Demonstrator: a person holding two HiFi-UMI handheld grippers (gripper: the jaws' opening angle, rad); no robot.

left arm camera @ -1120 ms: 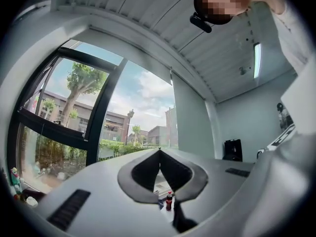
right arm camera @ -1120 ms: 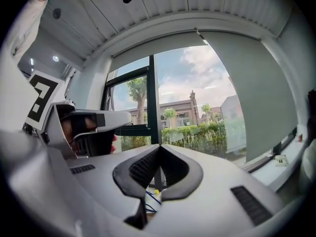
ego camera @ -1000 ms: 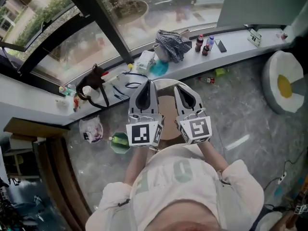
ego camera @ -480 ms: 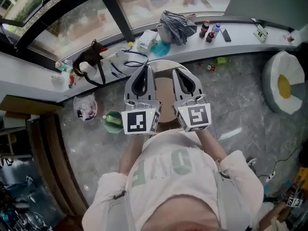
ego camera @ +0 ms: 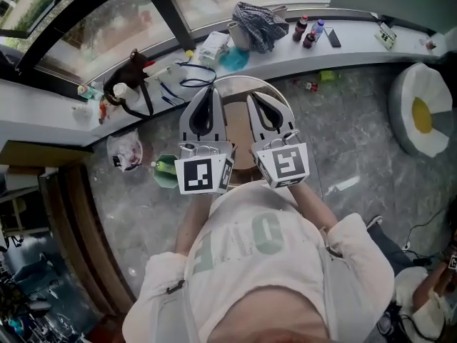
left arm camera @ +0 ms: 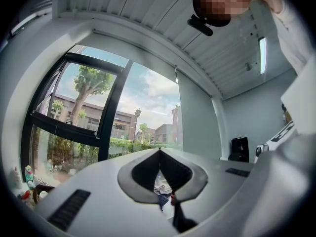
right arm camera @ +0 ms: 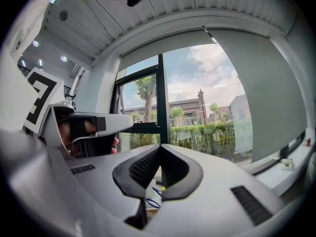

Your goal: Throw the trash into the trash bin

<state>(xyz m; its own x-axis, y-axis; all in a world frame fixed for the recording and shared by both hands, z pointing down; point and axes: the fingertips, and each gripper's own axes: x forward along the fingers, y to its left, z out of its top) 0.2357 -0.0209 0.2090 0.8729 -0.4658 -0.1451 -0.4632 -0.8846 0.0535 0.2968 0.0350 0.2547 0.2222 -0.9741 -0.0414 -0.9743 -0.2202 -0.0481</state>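
Down on the floor, left of the claws: a crumpled plastic bag point(ego camera: 125, 151) and, just beside it, a green bottle-like thing point(ego camera: 166, 171), the likeliest trash; both lie loose, gripped by nothing.
Long axis: the bag has none to speak of; the green thing seems to lie across the head view, pale end toward the bag.
Direction: below and left of the left claw point(ego camera: 206, 91), back beside its marker cube, so it would have to drop and swing left.
Nearer hand: left; the right claw point(ego camera: 258, 100) is further off.
Claws: both pressed together, nothing between them, pointing at the window ledge point(ego camera: 357, 48).
Underneath: a round white-rimmed thing point(ego camera: 271, 86); bin or stool, I cannot tell.
Since a second ago: claws just as closed; bag and green thing sit higher in the view.
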